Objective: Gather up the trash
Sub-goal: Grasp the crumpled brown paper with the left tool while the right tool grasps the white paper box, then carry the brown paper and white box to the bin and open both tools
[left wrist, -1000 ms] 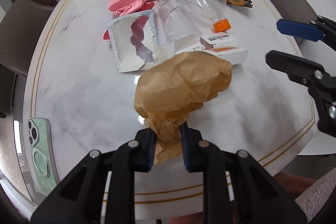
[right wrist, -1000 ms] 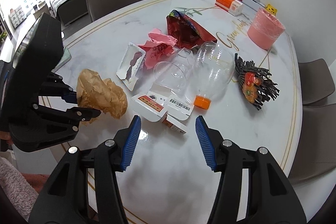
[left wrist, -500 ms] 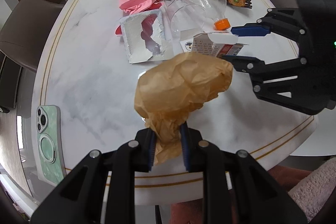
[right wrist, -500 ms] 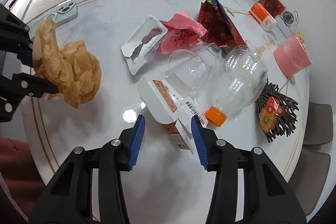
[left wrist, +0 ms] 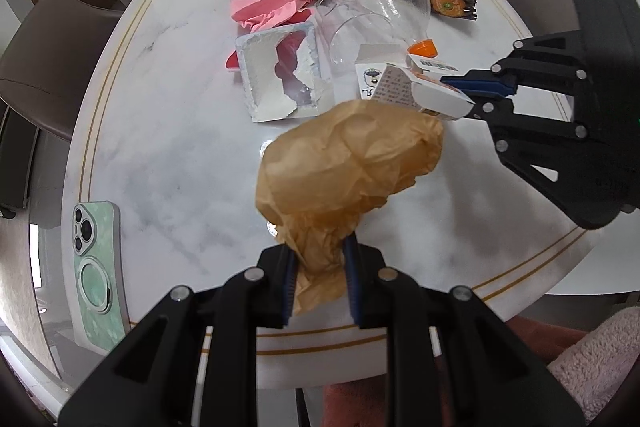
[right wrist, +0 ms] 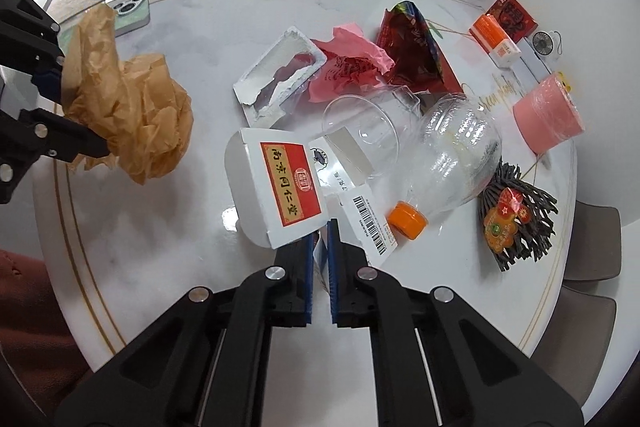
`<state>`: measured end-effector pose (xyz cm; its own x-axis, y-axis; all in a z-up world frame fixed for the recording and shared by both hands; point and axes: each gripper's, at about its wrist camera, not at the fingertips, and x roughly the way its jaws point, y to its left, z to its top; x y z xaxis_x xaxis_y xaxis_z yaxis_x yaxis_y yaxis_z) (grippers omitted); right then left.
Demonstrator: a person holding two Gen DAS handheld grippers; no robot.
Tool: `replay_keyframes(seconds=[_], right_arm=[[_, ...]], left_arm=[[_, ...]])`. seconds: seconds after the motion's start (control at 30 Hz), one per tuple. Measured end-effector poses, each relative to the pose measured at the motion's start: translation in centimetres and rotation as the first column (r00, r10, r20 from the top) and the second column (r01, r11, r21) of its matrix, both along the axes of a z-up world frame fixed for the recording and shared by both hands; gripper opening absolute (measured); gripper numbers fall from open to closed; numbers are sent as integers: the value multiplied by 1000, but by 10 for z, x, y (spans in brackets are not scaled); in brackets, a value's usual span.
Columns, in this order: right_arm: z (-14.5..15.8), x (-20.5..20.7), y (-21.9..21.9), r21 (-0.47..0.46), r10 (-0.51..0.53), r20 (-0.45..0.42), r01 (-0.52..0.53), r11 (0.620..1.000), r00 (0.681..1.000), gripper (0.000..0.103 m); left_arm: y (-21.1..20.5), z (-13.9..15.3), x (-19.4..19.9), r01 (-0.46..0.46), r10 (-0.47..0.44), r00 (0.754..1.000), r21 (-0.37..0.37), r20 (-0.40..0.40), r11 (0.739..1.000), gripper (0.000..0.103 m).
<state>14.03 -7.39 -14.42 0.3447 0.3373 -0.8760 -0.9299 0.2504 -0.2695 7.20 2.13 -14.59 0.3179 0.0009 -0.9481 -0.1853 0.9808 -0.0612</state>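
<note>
**Two grippers clamping trash above a marble table**

Left gripper (left wrist: 318, 275): clamping the twisted neck of a crumpled brown paper bag (left wrist: 352, 163), holding it above the near part of the white marble table (left wrist: 168, 155). Right gripper (right wrist: 320, 259): jaws just having been closing, now pinching a flap of a white carton with a red label (right wrist: 276, 183), lifting its near end. Lying beyond the carton, at mid-table: a clear plastic bottle with an orange cap (right wrist: 456, 155), a clear plastic cup (right wrist: 360, 135), a torn white tray (right wrist: 280, 75), pink crumpled paper (right wrist: 352, 63) and a dark red wrapper (right wrist: 412, 47). Resting at the left edge: a green phone (left wrist: 96, 267). Standing at the far side: a pink roll (right wrist: 548, 115).
</note>
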Motion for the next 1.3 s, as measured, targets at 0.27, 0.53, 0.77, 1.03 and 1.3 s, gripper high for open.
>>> replay_keyframes(seconds=[0.27,0.53,0.77,1.03,1.3], right_arm=[[50,-30,-20,89,-93,-63,98,991,994,5],[69,-79,-14,129,20,-92,-8,992,996,5],[72,-145,18,174,296,-158,-268,948,942,5],[57,-254,69,208,549,-233,-510,835,803,5],[-35,-342,140,175,551,-284,-523,834,785,5]], left_arm=[[8,19,-29,-9,9,999,-4,46,1000,21],[20,33,-102,-187,185,979,13,81,982,21],[29,34,-207,-508,507,861,22,46,861,21],[42,1,-335,-752,754,656,57,-36,657,21],[90,-82,-405,-808,811,584,66,-41,585,21]])
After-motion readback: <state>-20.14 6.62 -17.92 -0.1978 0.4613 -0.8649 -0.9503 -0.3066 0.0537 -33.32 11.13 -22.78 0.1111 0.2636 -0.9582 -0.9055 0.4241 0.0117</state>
